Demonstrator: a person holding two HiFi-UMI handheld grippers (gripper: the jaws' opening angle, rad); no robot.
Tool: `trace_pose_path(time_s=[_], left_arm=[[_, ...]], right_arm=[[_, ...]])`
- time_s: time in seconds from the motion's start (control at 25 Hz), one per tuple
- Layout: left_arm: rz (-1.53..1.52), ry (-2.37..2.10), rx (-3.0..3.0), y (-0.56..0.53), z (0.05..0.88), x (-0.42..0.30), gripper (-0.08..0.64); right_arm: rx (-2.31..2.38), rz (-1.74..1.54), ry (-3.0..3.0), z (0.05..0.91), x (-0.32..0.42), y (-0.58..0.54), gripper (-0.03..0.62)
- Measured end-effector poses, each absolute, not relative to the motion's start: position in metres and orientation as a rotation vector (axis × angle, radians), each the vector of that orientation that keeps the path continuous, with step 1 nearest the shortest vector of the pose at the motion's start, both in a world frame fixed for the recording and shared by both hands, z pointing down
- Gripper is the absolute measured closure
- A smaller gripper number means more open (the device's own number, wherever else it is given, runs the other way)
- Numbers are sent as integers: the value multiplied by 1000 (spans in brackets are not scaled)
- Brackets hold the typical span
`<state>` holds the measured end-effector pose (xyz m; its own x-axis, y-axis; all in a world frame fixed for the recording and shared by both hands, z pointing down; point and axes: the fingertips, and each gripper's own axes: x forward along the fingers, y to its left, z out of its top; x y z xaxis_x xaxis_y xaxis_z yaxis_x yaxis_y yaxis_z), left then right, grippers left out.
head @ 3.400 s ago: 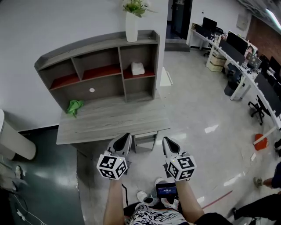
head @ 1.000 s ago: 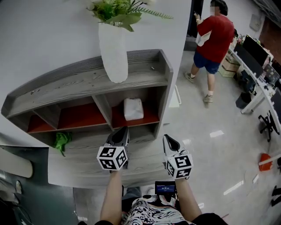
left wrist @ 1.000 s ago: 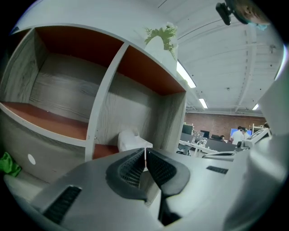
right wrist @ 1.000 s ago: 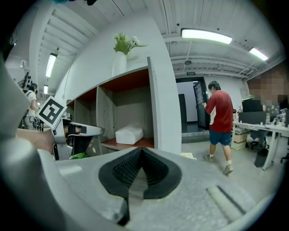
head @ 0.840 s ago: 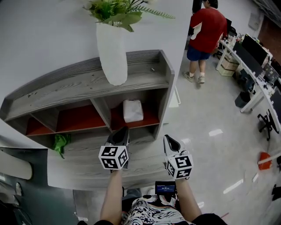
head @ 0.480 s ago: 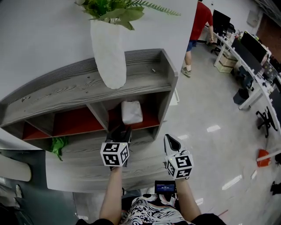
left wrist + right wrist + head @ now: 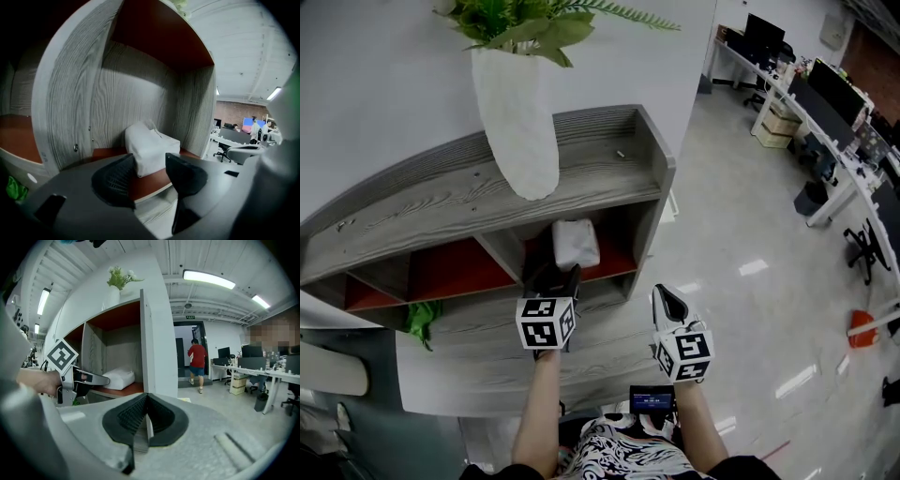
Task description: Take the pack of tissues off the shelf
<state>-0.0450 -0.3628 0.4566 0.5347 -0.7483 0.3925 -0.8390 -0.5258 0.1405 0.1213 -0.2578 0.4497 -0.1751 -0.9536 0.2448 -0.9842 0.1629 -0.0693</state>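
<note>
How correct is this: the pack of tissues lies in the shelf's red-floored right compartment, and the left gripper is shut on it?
No: the left gripper view shows the left gripper with jaws apart, just opened, nothing between them, short of the pack of tissues. The rest holds.

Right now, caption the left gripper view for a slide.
Left gripper, jaws just opened and empty, faces the tissue pack on the shelf.

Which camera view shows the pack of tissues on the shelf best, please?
The left gripper view: the pack of tissues sits large and close, on the red shelf. The head view shows the pack small, from above; the right gripper view shows it small and side-on.
</note>
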Motion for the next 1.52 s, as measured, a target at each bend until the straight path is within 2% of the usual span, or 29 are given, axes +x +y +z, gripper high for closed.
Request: trace_pose_path(time_s=[0.16,0.36,0.56,1.52], left_arm=[[477,-1337,2451,-365,460,-47,368],[490,-1350,2469,-366,458,-50,476],[463,-1287,2498,-364,455,-44,517],[393,-1309,2559,-344,442,-43,537]], right_arm=[[1944,328,-2270,449,128,-258,589],[1949,345,-2270,452,128,-258,588],[1931,346,-2284,452,125,-256,588],[1881,337,-2340,449,123,-248,589]])
